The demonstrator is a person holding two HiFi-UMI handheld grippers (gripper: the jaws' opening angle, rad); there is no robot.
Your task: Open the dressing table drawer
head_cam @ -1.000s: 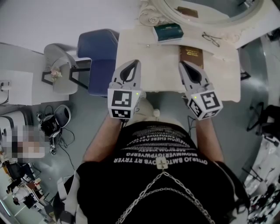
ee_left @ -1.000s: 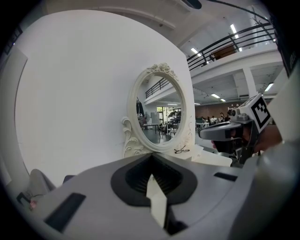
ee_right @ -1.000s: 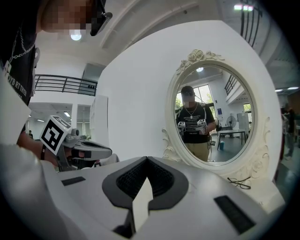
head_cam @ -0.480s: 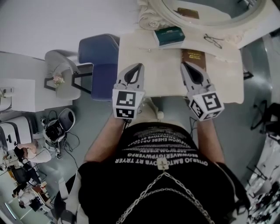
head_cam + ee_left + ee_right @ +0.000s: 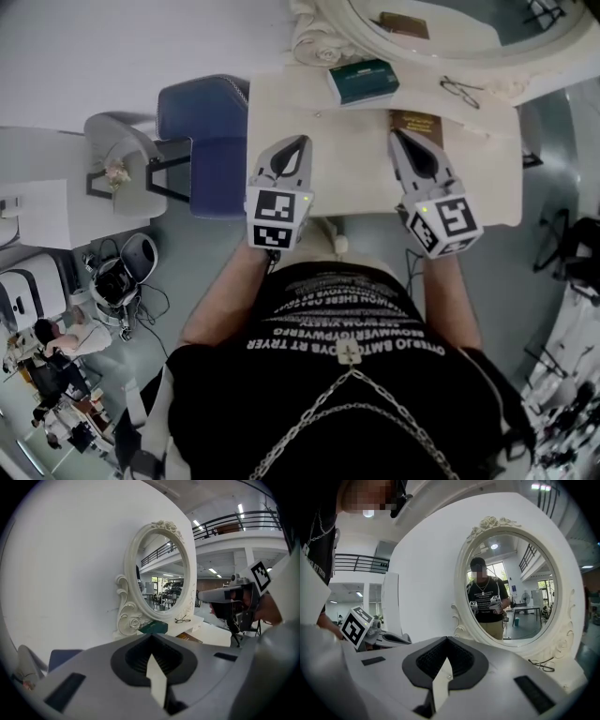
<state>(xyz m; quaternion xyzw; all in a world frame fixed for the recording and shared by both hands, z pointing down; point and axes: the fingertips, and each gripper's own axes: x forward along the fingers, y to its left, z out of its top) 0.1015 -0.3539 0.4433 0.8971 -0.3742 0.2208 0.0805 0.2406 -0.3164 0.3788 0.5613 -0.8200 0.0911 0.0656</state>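
Observation:
The cream dressing table [image 5: 347, 178] lies below me in the head view, its oval mirror [image 5: 450, 28] at the back. Its drawer front is hidden under the front edge. My left gripper [image 5: 298, 142] hovers over the left half of the top, shut with nothing in it. My right gripper [image 5: 395, 136] is level with it over the right half, beside a brown book [image 5: 419, 122], also shut and empty. In the left gripper view the shut jaws [image 5: 151, 639] point at the mirror [image 5: 164, 581]. The right gripper view shows its closed jaws [image 5: 446, 641] below the mirror [image 5: 511, 592].
A green box [image 5: 362, 81] and a pair of glasses [image 5: 461, 91] lie near the mirror's foot. A blue chair [image 5: 206, 131] and a grey chair [image 5: 122, 159] stand left of the table. Cables and gear lie on the floor at lower left.
Both grippers have crept forward over the table top, the left one also sinking a little. Their jaws stay shut.

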